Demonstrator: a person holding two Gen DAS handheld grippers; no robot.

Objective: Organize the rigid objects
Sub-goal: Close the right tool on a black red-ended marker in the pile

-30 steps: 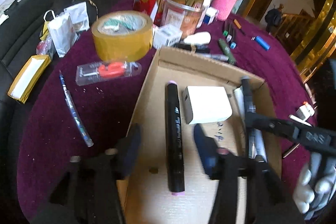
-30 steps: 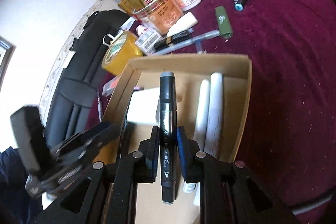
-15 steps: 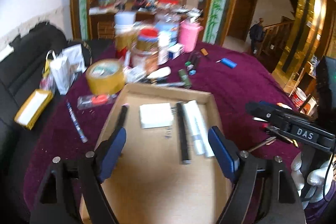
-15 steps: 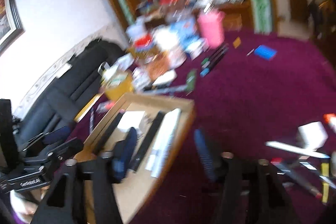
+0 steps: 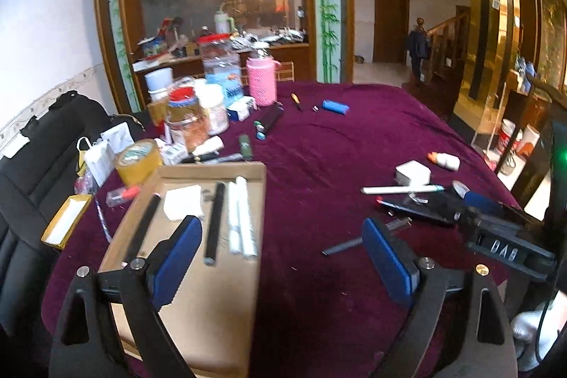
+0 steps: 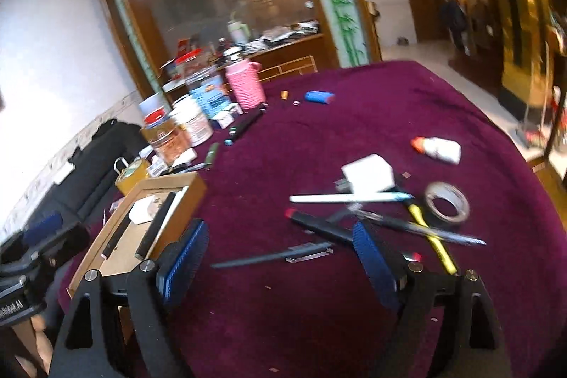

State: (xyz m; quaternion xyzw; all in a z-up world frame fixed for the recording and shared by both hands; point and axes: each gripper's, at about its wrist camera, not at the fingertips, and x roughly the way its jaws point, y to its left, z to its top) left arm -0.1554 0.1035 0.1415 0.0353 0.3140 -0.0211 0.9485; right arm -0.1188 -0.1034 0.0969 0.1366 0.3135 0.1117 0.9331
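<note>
Right gripper (image 6: 280, 257) released, empty | my black marker (image 5: 214, 222) of a second ago now lies in the cardboard tray (image 5: 212, 314) beside the white pens (image 5: 241, 215) | left gripper (image 5: 283, 261) released too | both lifted back; loose pile (image 6: 372, 208) next.

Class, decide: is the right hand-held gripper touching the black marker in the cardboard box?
Apart. Right wrist view: the open right hand-held gripper hovers over the cloth; the black marker lies in the cardboard box.

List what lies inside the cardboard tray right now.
Inside the cardboard tray: two black markers, a white block, two white tubes. The left gripper hides part of the near floor.
</note>
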